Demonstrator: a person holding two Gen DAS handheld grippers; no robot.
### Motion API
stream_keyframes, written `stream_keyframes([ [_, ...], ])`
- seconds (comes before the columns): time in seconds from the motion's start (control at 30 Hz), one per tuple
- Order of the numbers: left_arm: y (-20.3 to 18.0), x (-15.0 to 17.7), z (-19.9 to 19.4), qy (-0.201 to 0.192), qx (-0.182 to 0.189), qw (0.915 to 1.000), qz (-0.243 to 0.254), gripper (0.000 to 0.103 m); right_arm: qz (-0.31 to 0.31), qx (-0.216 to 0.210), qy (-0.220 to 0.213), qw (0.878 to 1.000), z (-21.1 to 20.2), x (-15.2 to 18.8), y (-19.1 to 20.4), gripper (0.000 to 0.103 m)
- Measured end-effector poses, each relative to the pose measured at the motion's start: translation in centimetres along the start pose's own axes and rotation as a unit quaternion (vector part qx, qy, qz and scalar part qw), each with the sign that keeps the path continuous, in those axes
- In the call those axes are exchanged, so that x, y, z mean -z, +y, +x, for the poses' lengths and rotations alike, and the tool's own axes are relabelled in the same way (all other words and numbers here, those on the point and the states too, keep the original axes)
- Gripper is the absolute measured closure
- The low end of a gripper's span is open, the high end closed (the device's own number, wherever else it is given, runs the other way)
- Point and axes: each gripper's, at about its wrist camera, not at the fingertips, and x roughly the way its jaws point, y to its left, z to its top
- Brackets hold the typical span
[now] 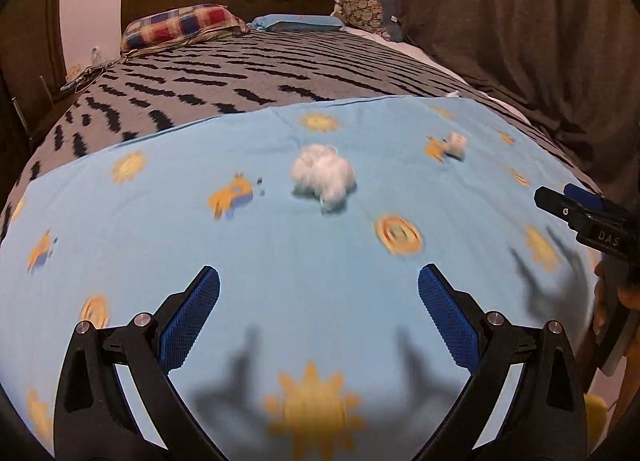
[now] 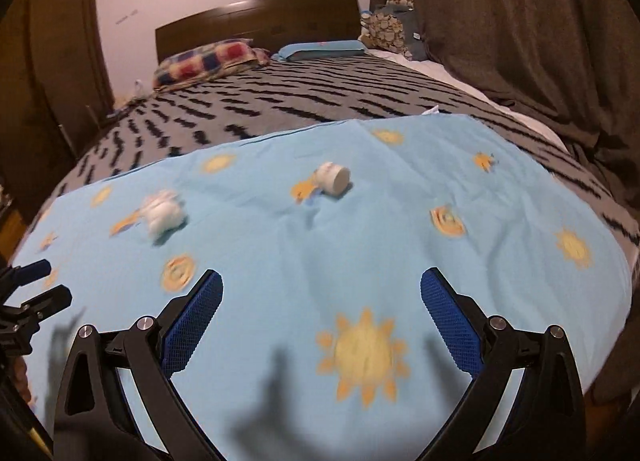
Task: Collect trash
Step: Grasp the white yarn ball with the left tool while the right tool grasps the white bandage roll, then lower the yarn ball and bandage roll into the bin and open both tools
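- Blue sheet printed with yellow suns, spread over the foot of a bed with a grey and black patterned cover; both pieces of trash lie on it
- White fluffy wad, like cotton stuffing: near the middle of the sheet, ahead of the left gripper and well apart from it; in the right view it sits off to the left
- Small white cylinder, possibly a tape roll or cap, lying on its side: ahead of the right gripper, well apart from the wad; blurred in the left view
- Left gripper: fingers spread wide, holding nothing, above the sheet
- Right gripper: fingers spread wide, holding nothing; its tip shows at the right edge of the left view
- No bin or bag for the trash is in view
- Risk, wad: light and loose, so a fast approach may push it away, or a shallow pinch may take only a tuft and leave strands behind
- Risk, cylinder: on its side it is likely to roll if a finger nudges it before the close
- Risk, sheet: fingers brought too low may pinch the cloth with the trash and drag it
- Risk, both pictures are blurred, so aim may be off
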Motion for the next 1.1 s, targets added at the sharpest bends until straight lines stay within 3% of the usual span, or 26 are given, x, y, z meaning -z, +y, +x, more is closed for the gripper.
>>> stream_keyframes([
  [0.27, -0.2, -4.4, 7.1, 0.022, -0.002, 0.9997, -0.011, 0.008, 0.026, -0.003, 0.047, 0.999, 8.8, -3.6, -1.0, 0.003],
  [0.53, -0.2, -7.0, 12.5, 0.033, -0.011, 0.9992, -0.016, 0.008, 0.041, 0.009, 0.055, 0.998, 13.6, -6.1, -1.4, 0.006],
  [0.57, -0.2, -7.1, 12.9, 0.033, -0.011, 0.9993, -0.015, 0.008, 0.041, 0.009, 0.056, 0.998, 13.9, -6.2, -1.4, 0.008],
  [0.67, -0.3, -7.3, 13.9, 0.037, 0.000, 0.9992, -0.016, 0.017, 0.041, 0.008, 0.067, 0.997, 14.9, -6.3, -1.5, 0.034],
  [0.7, -0.4, -7.3, 14.2, 0.042, 0.006, 0.9990, -0.016, 0.030, 0.039, 0.008, 0.072, 0.997, 15.2, -6.3, -1.5, 0.046],
  [0.73, -0.3, -7.4, 14.4, 0.046, 0.006, 0.9988, -0.017, 0.036, 0.038, 0.008, 0.075, 0.996, 15.3, -6.2, -1.4, 0.057],
  [0.77, -0.3, -7.4, 14.4, 0.046, 0.002, 0.9988, -0.019, 0.044, 0.037, 0.003, 0.075, 0.996, 15.3, -6.1, -1.4, 0.062],
  [0.9, 0.0, -7.3, 13.8, 0.046, 0.012, 0.9986, -0.024, 0.053, 0.036, -0.001, 0.068, 0.997, 14.6, -6.0, -1.4, 0.065],
  [1.1, -0.7, -5.4, 9.6, 0.031, 0.023, 0.9992, 0.000, 0.054, 0.014, -0.007, 0.056, 0.998, 10.3, -4.4, -0.5, 0.065],
])
